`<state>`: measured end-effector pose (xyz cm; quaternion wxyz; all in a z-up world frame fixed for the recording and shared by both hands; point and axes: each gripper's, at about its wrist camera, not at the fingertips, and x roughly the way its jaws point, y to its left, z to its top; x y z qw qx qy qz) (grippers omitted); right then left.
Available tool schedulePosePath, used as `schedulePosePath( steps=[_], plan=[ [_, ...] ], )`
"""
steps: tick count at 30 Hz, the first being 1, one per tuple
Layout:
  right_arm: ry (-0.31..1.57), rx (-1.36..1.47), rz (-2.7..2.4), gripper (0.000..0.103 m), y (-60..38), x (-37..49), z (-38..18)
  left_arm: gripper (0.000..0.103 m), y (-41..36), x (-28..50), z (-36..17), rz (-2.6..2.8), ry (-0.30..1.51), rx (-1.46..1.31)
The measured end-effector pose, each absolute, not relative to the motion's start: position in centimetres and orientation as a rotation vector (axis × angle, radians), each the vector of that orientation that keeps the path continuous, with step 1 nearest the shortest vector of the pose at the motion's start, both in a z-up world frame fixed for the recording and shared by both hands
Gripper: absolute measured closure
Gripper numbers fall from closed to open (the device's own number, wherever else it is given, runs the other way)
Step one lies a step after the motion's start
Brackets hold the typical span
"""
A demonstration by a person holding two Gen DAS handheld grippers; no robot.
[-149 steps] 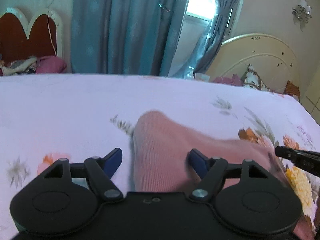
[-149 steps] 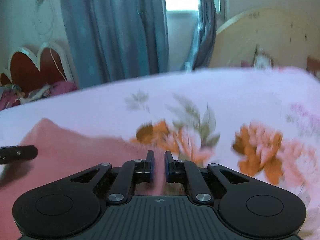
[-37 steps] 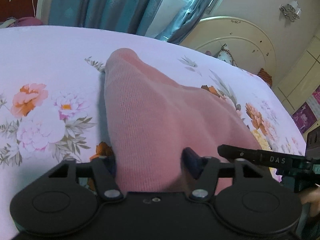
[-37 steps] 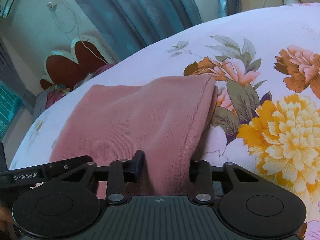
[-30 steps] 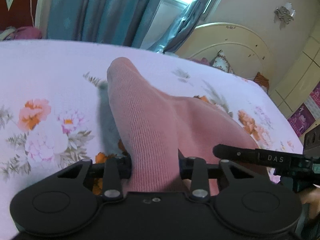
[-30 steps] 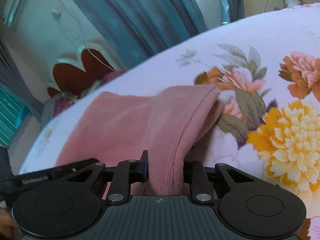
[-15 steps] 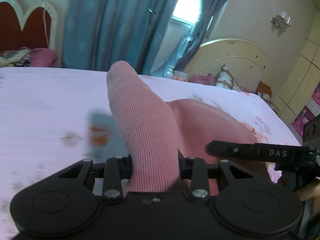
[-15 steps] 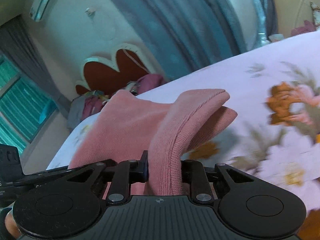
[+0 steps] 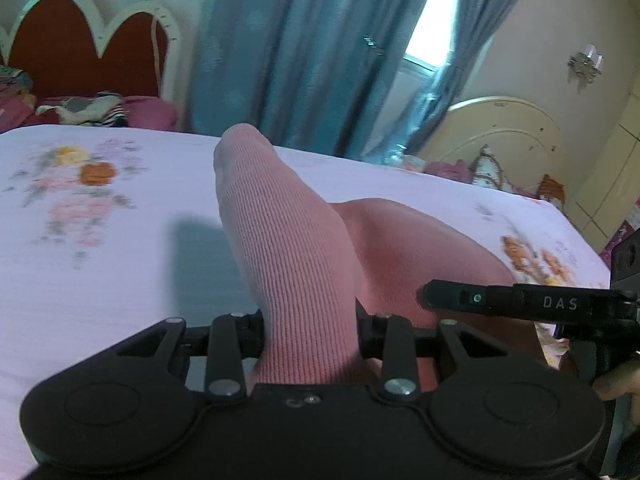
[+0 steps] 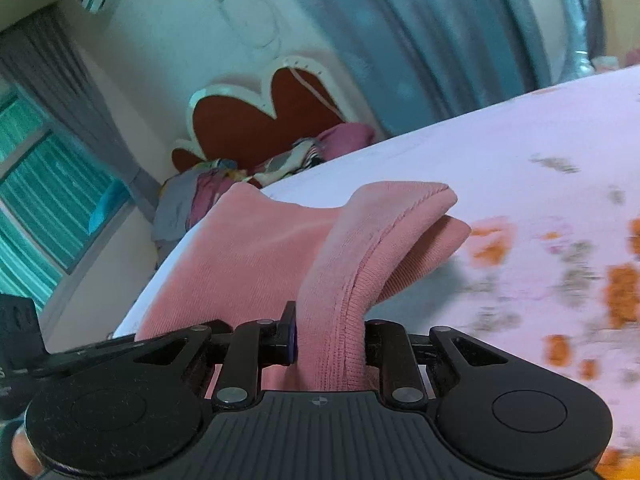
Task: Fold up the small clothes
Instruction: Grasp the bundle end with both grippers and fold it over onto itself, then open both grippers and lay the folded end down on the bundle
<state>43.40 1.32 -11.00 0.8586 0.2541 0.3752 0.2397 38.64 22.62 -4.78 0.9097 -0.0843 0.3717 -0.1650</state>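
A floral bed sheet [image 9: 120, 248] spreads wide beneath a pink garment [image 9: 304, 264], lifted clear so its near edge can likely be carried over for a fold. The left gripper [image 9: 310, 330] and right gripper [image 10: 330, 344] each hold a bunched corner, fingers closed on the cloth.

The left hand-held gripper [image 9: 310, 330] is angled downward, its jaws clamped on a bunched fold of pink garment [image 9: 292, 248]. The right hand-held gripper [image 10: 329, 338] is likewise clamped on the garment's stitched edge, just beside the left one.
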Motion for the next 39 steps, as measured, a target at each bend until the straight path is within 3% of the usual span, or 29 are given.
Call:
schedulePosePath(
  steps=[8, 11, 14, 16, 23, 29, 32, 35, 39],
  plan=[
    [0.805, 0.470, 0.484, 0.082, 6.4, 45.4, -13.9, 0.068, 27.4, 40.3, -8.1, -0.299, 0.765, -0.158],
    [0.847, 0.450, 0.465, 0.081, 6.6, 45.6, -15.9, 0.064, 28.6, 40.1, -10.4, -0.261, 0.792, -0.134],
    [0.875, 0.485, 0.436, 0.081, 5.7, 45.8, -17.1, 0.046, 29.5, 39.5, -11.7, -0.228, 0.780, -0.134],
    [0.876, 0.495, 0.405, 0.073, 5.0, 45.8, -17.0, 0.039, 29.6, 39.4, -11.4, -0.212, 0.784, -0.132],
    [0.836, 0.472, 0.324, 0.071, 3.9, 47.3, -15.6, 0.046, 29.8, 38.4, -7.9, -0.173, 0.653, -0.068],
    [0.809, 0.347, 0.275, 0.075, 6.2, 49.5, -16.8, 0.051, 27.9, 41.5, -9.2, -0.190, 0.677, 0.000],
    [0.789, 0.264, 0.243, 0.075, 6.8, 50.3, -18.0, 0.047, 28.6, 43.3, -10.5, -0.154, 0.710, -0.045],
    [0.804, 0.185, 0.199, 0.076, 7.2, 51.2, -19.7, 0.036, 29.4, 43.9, -11.6, -0.132, 0.737, -0.101],
    [0.818, 0.223, 0.211, 0.076, 6.3, 51.2, -19.2, 0.035, 29.3, 42.9, -11.0, -0.125, 0.721, -0.108]
  ],
)
